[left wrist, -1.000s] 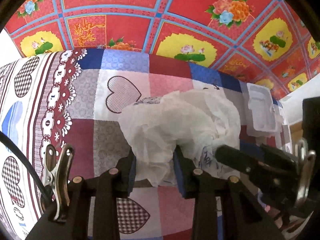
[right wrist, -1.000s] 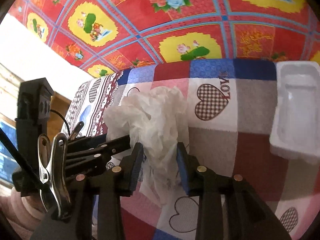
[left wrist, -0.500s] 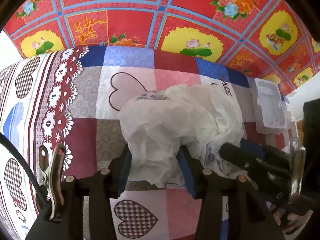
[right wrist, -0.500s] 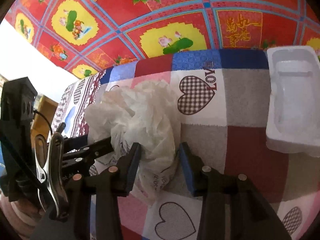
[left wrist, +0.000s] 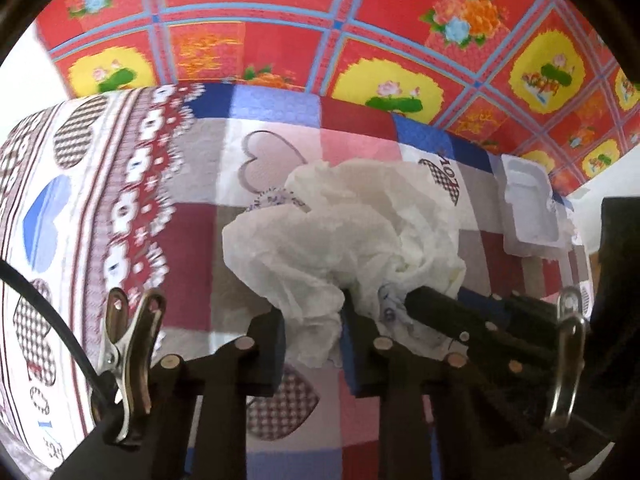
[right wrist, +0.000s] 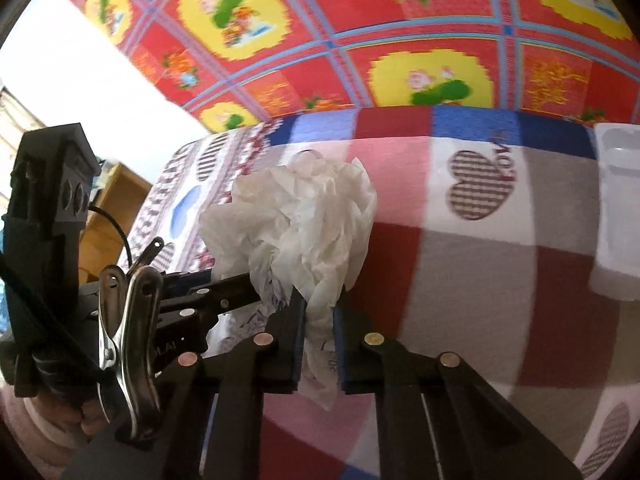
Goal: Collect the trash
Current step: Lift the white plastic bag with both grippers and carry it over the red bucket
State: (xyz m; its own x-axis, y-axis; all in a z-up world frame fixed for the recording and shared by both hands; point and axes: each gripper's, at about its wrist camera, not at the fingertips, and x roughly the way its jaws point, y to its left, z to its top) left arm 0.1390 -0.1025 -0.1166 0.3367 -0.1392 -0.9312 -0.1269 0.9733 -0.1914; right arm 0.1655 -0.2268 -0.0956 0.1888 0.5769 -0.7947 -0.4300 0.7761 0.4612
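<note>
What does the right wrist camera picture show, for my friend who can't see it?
The right tool is closing on a crumpled white plastic bag that lies on a heart-patterned patchwork cloth. The left tool reaches into the bag from the left side. A white plastic tray sits at the right edge.

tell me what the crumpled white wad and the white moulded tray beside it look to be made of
Crumpled white wad: thin tissue or soft paper, matte, going by its fine creases and slightly see-through edges; a printed scrap is bunched in with it. White moulded tray: probably thin formed plastic or foam, smooth with rounded pressed recesses; which one is unclear.
</note>
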